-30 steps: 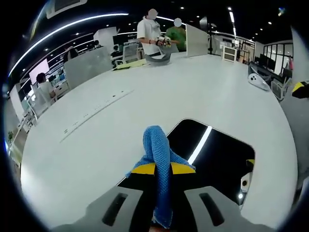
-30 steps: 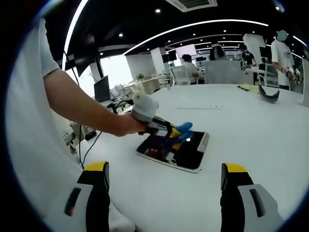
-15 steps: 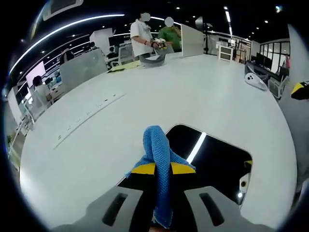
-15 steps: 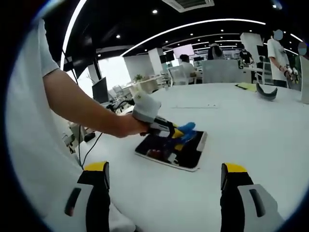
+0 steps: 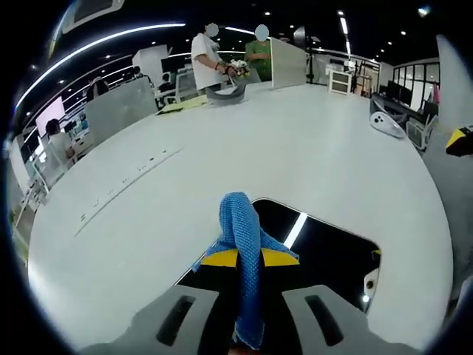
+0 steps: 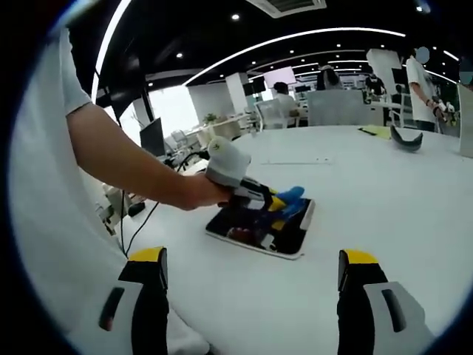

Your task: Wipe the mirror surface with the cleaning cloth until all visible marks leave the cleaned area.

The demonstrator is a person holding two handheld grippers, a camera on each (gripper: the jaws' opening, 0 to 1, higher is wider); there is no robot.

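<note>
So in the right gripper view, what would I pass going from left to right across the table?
The person's hand → the left tool gripping the blue cloth → the mirror's right end → bare white table.

You are wearing a white short-sleeved shirt. Your left gripper is showing grey jaws with yellow tips and dark slots, and your right gripper is showing the same grey, yellow-capped jaws.
</note>
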